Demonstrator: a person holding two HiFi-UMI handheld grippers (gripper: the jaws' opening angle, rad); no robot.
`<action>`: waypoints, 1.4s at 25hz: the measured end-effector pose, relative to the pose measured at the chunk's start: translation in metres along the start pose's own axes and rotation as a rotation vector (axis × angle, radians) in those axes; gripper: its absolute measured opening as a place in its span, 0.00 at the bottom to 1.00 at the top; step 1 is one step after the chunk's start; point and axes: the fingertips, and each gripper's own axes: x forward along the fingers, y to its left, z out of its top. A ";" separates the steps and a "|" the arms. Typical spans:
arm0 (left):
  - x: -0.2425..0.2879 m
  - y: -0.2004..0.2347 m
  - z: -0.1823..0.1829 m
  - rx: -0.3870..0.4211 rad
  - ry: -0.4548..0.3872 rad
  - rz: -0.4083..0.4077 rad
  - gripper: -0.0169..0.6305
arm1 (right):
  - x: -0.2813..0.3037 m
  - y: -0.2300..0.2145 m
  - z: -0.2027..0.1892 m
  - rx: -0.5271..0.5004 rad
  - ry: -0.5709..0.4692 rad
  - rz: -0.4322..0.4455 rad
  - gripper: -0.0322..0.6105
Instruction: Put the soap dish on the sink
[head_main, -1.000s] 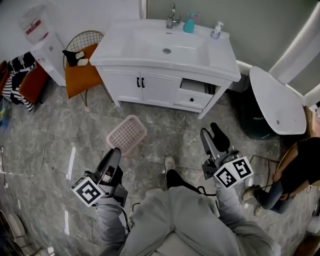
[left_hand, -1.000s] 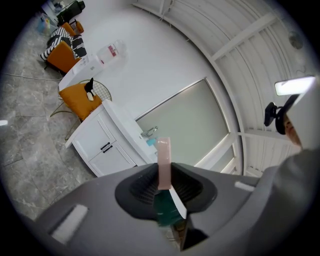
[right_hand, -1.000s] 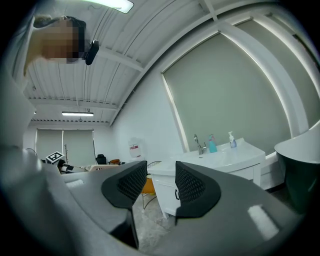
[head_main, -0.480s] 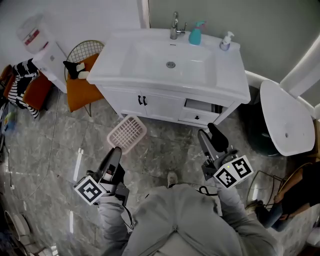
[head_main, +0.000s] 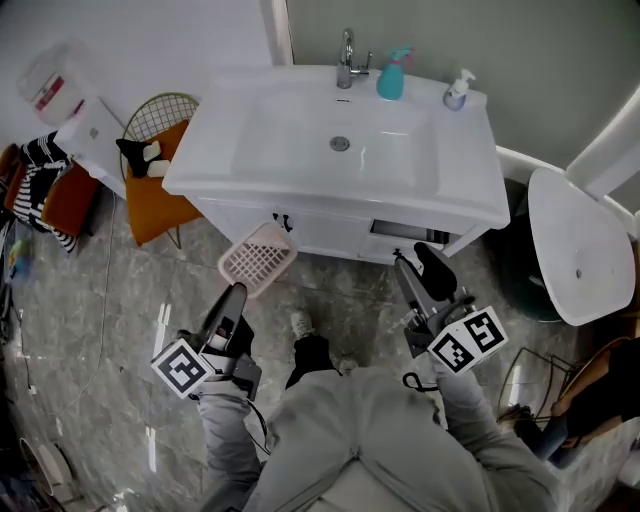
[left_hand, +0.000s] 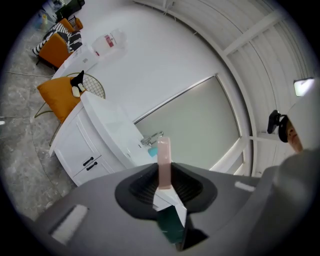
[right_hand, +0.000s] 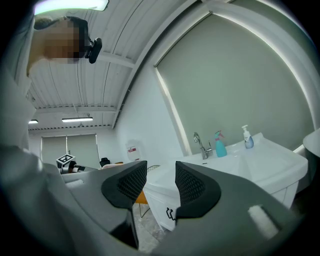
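The soap dish (left_hand: 163, 152) shows only a thin edge between the left tongs (left_hand: 164, 176).

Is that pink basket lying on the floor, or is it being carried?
Carried. The fingers of the left gripper are shut on the rim of the pink soap dish, holding it in front of the sink cabinet.

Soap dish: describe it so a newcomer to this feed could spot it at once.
In the head view, find the white sink cabinet at the top. Just in front of its double doors, above the grey floor, the soap dish is clamped in the left gripper. It is the only pink, grid-slatted tray; the teal spray bottle and white pump bottle stand upright behind the basin.
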 end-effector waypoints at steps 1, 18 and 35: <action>0.009 0.005 0.006 -0.001 0.004 -0.003 0.24 | 0.008 -0.004 0.001 -0.002 -0.002 -0.007 0.30; 0.188 0.090 0.144 0.001 0.183 -0.146 0.24 | 0.196 -0.068 0.027 -0.033 -0.060 -0.208 0.30; 0.369 0.180 0.191 -0.028 0.315 -0.132 0.24 | 0.263 -0.143 0.038 -0.052 -0.035 -0.325 0.30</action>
